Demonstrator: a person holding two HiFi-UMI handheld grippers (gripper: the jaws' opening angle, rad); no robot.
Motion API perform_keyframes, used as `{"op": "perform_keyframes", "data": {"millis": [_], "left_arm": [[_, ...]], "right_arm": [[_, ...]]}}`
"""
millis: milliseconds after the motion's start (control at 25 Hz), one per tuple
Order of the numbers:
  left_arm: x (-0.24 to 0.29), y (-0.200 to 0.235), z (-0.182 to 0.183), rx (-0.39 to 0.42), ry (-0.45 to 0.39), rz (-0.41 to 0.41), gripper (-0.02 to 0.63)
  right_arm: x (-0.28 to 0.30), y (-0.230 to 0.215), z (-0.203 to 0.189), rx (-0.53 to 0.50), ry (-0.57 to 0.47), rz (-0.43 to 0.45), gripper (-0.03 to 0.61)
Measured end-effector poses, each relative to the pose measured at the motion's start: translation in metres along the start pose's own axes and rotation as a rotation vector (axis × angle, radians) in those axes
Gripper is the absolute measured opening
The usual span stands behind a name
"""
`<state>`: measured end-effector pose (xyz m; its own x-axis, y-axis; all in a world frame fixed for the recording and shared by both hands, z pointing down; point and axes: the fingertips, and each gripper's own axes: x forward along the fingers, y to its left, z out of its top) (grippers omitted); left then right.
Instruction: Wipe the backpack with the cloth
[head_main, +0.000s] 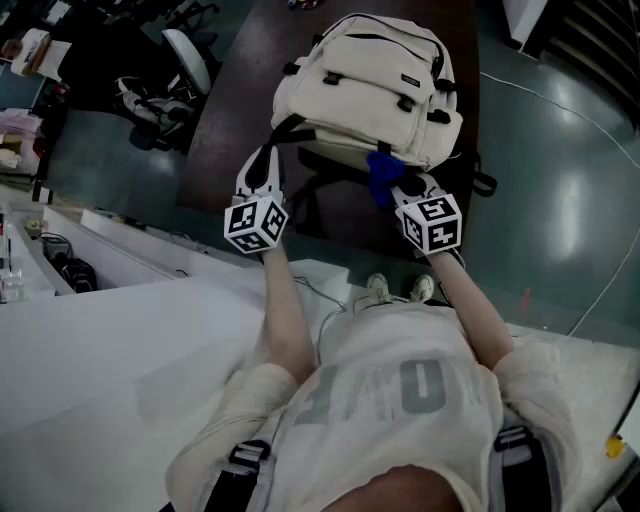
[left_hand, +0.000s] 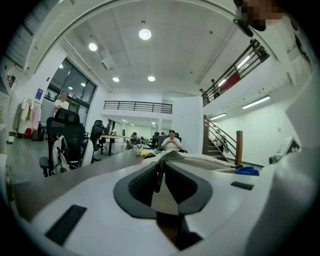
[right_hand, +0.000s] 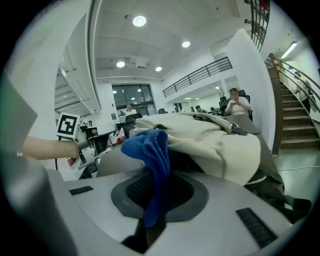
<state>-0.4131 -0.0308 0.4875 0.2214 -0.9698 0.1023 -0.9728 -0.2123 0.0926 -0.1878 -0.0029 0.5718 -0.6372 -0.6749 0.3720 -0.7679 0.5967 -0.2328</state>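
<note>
A cream backpack (head_main: 365, 85) lies on a dark brown table (head_main: 235, 110), its bottom end toward me. My left gripper (head_main: 266, 165) is at the bag's near left corner, shut on a thin black strap (left_hand: 159, 176) of the backpack. The strap runs up between the pads in the left gripper view, with the cream fabric (left_hand: 200, 160) beyond. My right gripper (head_main: 398, 186) is at the bag's near edge, shut on a blue cloth (head_main: 381, 172). The cloth (right_hand: 150, 147) bunches above the jaws just in front of the backpack (right_hand: 210, 142), and whether they touch cannot be told.
Black straps (head_main: 320, 195) hang off the table's near edge below the bag. Office chairs (head_main: 185, 60) stand left of the table. A white counter (head_main: 120, 300) lies at my left. A thin cable (head_main: 590, 120) runs over the shiny floor on the right.
</note>
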Motion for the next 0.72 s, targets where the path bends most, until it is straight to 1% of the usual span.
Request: {"op": "perform_keyframes", "data": {"millis": [160,280,400,480,600,720], "left_arm": [[-0.007,-0.005,-0.001,0.002,0.001,0.013,0.049],[-0.012,-0.01,-0.004,-0.01,-0.003,0.041,0.049],[-0.018,-0.012,-0.003,-0.029,-0.024,0.067,0.048],[-0.019,-0.014,0.001,-0.029,-0.039,0.073,0.048],[-0.025,-0.019,0.002,-0.021,-0.038,0.088,0.048],[-0.03,-0.028,-0.004,-0.035,-0.039,0.117,0.048]], "right_arm": [[-0.021,-0.023,-0.015,-0.006,0.021,-0.035,0.041],[-0.032,-0.039,-0.017,-0.013,0.023,-0.052,0.042],[-0.041,-0.05,-0.019,-0.02,0.027,-0.058,0.043],[-0.047,-0.063,-0.02,-0.001,0.021,-0.083,0.043],[-0.058,-0.084,-0.027,0.042,0.034,-0.131,0.043],[-0.068,-0.104,-0.02,0.013,0.041,-0.161,0.042]]}}
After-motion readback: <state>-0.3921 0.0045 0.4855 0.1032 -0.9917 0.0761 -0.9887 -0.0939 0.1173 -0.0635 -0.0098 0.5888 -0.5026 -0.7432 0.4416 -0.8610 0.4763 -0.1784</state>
